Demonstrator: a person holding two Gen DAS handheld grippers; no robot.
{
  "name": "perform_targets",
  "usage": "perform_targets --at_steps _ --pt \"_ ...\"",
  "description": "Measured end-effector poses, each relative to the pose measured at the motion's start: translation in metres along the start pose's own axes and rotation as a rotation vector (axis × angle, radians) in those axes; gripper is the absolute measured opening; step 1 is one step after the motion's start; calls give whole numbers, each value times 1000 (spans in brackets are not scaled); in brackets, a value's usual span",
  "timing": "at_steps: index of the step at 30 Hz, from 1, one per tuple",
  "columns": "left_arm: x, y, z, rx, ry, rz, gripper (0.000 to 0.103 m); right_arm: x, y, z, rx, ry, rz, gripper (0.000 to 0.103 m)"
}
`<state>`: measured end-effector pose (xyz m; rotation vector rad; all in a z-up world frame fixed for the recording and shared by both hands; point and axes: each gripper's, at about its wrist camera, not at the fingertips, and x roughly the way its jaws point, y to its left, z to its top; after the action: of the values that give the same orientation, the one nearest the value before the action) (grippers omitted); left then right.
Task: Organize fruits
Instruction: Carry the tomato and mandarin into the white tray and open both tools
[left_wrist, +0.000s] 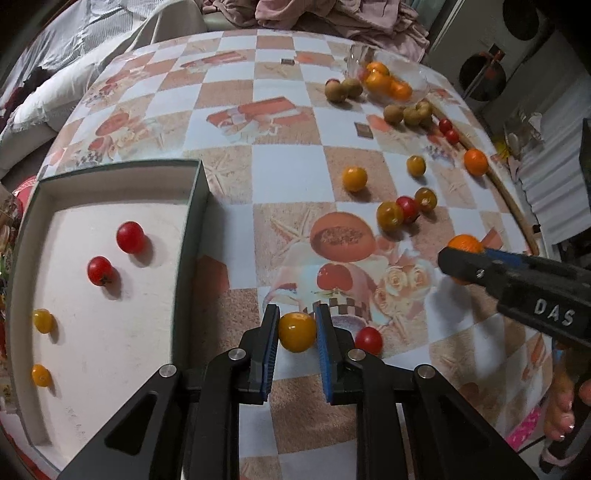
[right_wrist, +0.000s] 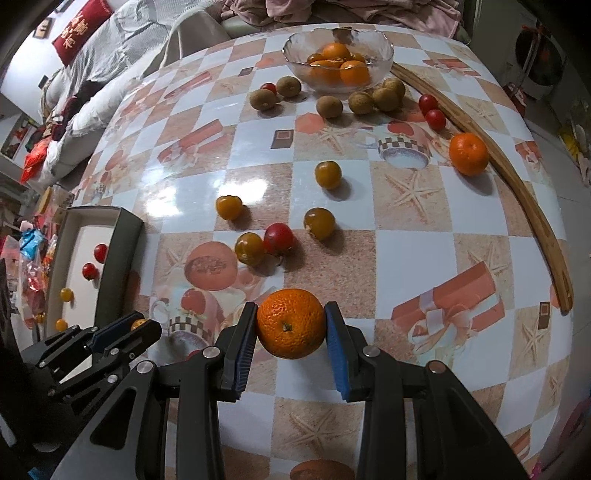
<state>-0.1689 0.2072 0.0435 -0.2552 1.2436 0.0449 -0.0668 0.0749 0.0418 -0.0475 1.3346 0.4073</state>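
Observation:
My left gripper (left_wrist: 296, 325) is shut on a yellow cherry tomato (left_wrist: 297, 331), right of a dark box (left_wrist: 190, 229) with a white floor that holds two red and two yellow tomatoes. A red tomato (left_wrist: 368, 340) lies just right of the fingers. My right gripper (right_wrist: 291, 325) is shut on a mandarin (right_wrist: 291, 323) and also shows in the left wrist view (left_wrist: 461, 258). A glass bowl (right_wrist: 382, 46) at the far side holds several mandarins. Another mandarin (right_wrist: 468, 153) lies near the table's right edge.
Loose yellow and red tomatoes (right_wrist: 279, 238) lie mid-table. Brown longans (right_wrist: 360, 102) and two red tomatoes (right_wrist: 431, 110) lie near the bowl. A curved wooden strip (right_wrist: 532, 206) runs along the right edge. Bedding and clothes lie beyond the table.

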Motion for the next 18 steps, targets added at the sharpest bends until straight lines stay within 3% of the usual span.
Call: perform_targets --at_steps 9,18 --pt "-32 13 3 -26 -56 -15 21 -11 26 6 -46 -13 24 39" --pt "-55 55 -12 -107 -88 13 21 -8 75 12 -131 -5 57 39"
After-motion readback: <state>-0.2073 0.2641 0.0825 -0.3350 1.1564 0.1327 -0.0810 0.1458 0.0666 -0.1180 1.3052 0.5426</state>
